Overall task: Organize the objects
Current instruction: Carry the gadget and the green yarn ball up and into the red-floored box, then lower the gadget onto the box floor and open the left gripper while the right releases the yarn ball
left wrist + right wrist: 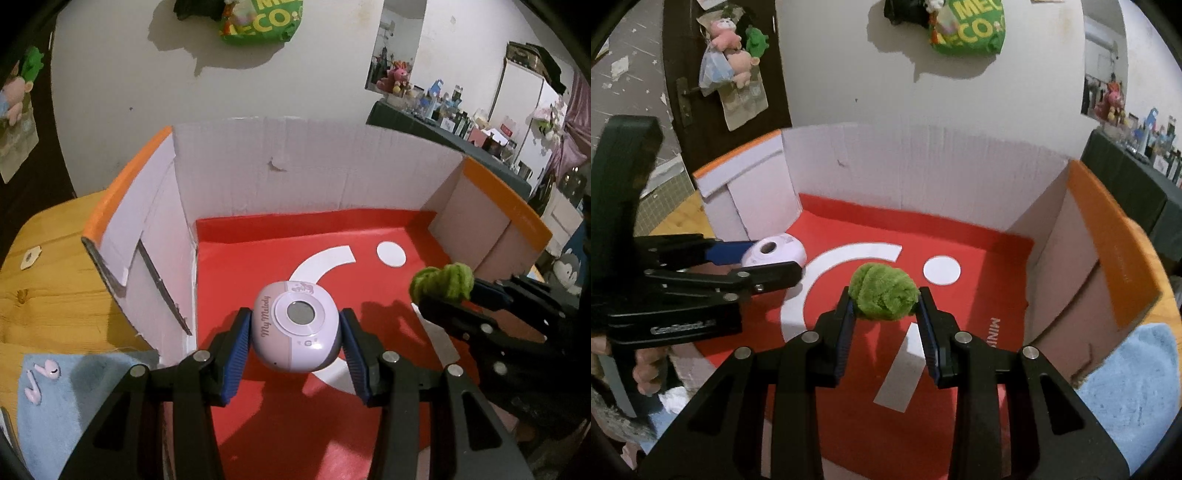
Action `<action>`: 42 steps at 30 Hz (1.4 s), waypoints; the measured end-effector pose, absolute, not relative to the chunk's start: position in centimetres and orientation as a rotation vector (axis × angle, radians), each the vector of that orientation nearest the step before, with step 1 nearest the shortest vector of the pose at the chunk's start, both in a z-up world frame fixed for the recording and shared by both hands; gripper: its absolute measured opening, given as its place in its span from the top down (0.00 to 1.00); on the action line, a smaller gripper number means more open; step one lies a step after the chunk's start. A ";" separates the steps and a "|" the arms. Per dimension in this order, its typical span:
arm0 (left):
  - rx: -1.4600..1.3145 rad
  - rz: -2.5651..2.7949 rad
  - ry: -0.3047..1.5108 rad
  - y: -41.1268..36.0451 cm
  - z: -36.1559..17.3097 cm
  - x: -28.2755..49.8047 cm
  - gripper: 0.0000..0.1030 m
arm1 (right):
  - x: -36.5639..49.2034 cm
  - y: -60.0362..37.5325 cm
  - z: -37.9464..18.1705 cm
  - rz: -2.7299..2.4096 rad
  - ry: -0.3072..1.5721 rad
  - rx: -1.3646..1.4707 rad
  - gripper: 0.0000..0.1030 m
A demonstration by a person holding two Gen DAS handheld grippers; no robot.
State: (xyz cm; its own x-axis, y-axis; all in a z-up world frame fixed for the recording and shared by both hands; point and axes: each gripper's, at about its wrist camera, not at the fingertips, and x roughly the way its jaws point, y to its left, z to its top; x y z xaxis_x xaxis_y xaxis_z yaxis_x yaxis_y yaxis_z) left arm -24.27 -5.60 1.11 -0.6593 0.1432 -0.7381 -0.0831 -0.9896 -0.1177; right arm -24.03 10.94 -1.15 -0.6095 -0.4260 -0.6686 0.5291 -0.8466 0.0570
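The left gripper (295, 332) is closed on a rounded, glossy pale-lilac device (295, 326), its blue pads (236, 354) pressing both sides. The device has a grey circular window ringed in white and the script "My Melody" along one edge. It hangs over the red floor of an open cardboard box (258, 166), near the box's left wall. The right gripper (886, 306) is clamped on a fuzzy green ball (884, 293) of knotted plush, held above the middle of the box floor. The box has white inner walls, orange-topped side flaps and white shapes printed on the red floor: an arc, a round dot (942, 270) and a bar. On the wooden tabletop (48, 280) beside the box's left wall, two pink earbuds (48, 369) lie on a blue cloth (74, 398). Counted: one device, one ball, one box, two earbuds
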 end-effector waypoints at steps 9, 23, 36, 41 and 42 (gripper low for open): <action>-1.265 2.721 -0.103 -5.0 0.7 -23.9 0.52 | -25.5 12.2 -1.6 -2.360 0.211 1.048 0.70; -1.288 2.729 -0.107 -5.4 0.6 -24.1 0.51 | -25.2 11.6 -2.3 -2.331 0.290 1.128 0.66; -1.260 2.752 -0.105 -5.3 1.6 -23.7 0.47 | -24.4 12.0 -1.3 -2.337 0.253 1.100 0.52; -1.233 2.774 -0.083 -5.1 2.2 -23.0 0.37 | -23.8 12.0 -0.6 -2.349 0.240 1.069 0.44; -1.221 2.784 -0.079 -5.0 2.4 -22.7 0.36 | -23.6 12.2 -0.5 -2.351 0.238 1.061 0.42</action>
State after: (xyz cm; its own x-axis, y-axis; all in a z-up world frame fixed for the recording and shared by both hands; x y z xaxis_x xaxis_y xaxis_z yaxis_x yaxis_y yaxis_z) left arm -22.69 -5.04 2.44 -0.6733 0.1130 -0.7307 -0.0716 -0.9936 -0.0877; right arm -23.59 12.17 -0.48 -0.5413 -0.4057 -0.7365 0.5448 -0.8364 0.0603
